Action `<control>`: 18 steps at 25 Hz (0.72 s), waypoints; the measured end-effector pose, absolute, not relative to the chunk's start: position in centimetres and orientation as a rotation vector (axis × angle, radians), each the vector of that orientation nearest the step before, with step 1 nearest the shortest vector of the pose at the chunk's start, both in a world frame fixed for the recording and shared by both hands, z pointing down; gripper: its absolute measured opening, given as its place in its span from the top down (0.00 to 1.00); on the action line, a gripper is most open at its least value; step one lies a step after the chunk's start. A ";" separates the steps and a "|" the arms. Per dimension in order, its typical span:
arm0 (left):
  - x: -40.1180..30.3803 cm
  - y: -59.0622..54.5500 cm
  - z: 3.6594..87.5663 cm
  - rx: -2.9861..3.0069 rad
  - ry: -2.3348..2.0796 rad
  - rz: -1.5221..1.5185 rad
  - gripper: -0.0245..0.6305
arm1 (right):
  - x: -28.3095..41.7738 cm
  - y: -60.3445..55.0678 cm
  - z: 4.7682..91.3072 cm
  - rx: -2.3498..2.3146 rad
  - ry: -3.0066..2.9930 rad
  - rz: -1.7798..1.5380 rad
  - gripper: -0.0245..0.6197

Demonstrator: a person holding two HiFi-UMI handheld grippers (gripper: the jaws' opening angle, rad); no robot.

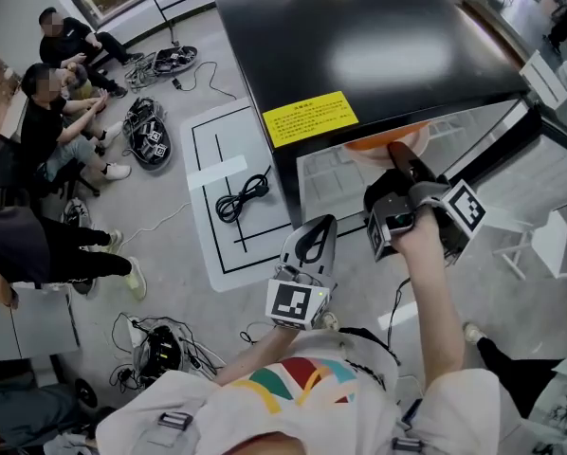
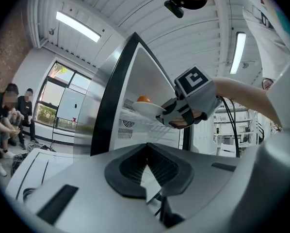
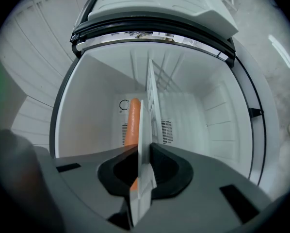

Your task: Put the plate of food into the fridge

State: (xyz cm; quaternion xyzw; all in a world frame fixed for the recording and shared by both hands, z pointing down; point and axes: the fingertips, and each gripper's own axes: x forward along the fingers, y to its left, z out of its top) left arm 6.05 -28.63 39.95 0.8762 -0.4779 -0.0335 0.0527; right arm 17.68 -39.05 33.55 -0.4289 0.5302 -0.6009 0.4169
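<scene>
One plate (image 3: 145,115), pinched in right gripper (image 3: 143,154), inside open fridge (image 3: 208,106)

Cameras: three views on the fridge (image 1: 359,45).
My head view looks steeply down on its top; right gripper view faces close inside; left gripper view looks up from below, sharing the plate (image 2: 149,108).

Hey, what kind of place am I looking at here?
Likely a lab or data-collection workspace, not a kitchen: the fridge stands on open floor beside a line-marked mat, with cable bundles strewn about and people seated nearby.
</scene>
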 end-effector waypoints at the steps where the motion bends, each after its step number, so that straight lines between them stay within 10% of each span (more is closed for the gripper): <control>1: 5.9 -29.0 39.9 2.657 -1.456 -0.105 0.96 | 17.5 -39.3 33.7 -1.088 1.330 -1.514 0.94; 18: 6.0 -30.6 40.1 2.645 -1.428 -0.117 0.96 | 16.6 -40.6 33.2 -1.098 1.416 -1.478 0.90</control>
